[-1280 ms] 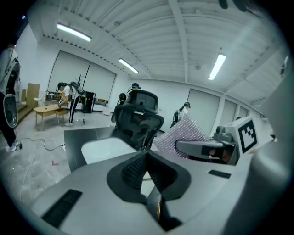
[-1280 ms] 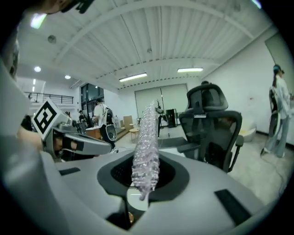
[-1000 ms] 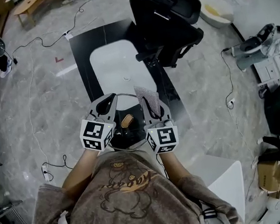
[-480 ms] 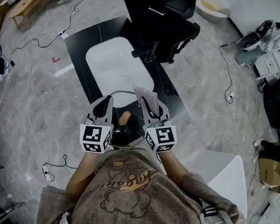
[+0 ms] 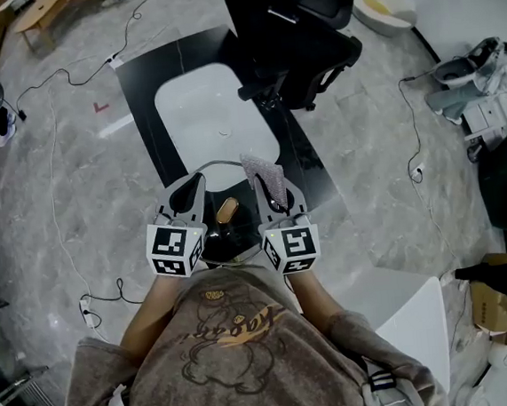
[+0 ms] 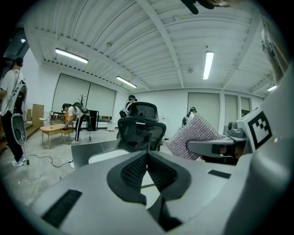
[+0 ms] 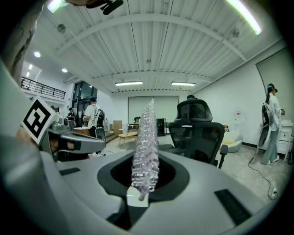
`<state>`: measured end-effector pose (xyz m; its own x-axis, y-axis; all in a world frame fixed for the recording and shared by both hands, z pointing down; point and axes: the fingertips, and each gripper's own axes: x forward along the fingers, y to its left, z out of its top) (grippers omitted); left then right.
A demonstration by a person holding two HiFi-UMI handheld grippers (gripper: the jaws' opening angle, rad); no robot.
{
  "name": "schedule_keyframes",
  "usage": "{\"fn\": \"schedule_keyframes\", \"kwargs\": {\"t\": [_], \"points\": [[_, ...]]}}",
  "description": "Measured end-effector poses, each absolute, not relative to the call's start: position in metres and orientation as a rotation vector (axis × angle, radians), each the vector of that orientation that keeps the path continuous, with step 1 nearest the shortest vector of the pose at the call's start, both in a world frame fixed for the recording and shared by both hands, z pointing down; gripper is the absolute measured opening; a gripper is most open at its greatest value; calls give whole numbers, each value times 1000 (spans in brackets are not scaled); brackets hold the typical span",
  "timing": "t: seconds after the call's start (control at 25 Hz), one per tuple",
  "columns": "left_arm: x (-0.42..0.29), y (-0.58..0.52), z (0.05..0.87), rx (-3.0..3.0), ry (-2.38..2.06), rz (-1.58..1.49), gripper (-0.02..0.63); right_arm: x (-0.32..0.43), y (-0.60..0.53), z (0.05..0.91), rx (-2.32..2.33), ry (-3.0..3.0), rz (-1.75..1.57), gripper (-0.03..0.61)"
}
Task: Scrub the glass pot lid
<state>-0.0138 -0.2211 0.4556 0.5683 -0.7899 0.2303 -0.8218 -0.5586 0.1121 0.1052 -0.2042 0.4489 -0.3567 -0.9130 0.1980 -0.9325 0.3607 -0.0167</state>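
While both tools sit close together over the near end of the black slab (image 5: 140, 92), open room lies mainly to the left, where bare marble floor (image 5: 58, 207) carries only loose cables (image 5: 50, 79). An office chair (image 5: 295, 33) crowds the slab's far right edge. A white oval panel (image 5: 209, 113) fills the slab's middle.

The lid (image 5: 218, 185) lies between the two grippers, knob (image 5: 227, 210) up. It is clear glass with a thin metal rim and a brown knob.

Left gripper (image 5: 195, 183): jaws (image 6: 147, 156) pressed together, nothing visible between the pads. The lid's rim shows just under them, and contact cannot be confirmed.

Right gripper (image 5: 268, 192): jaws (image 7: 144, 184) clamped on a glittery mesh scourer (image 7: 146, 142), which stands upright at the lid's right edge.

Room: a hall with a ribbed ceiling, strip lights, and people standing at the far side.
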Motion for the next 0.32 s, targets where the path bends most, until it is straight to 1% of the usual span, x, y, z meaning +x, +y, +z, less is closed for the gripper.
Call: {"fn": "schedule_keyframes", "kwargs": {"t": [0.32], "points": [[-19,-220,461,2579,-1350,244,18,101,-202,455,1670,-2448,203,74]]}}
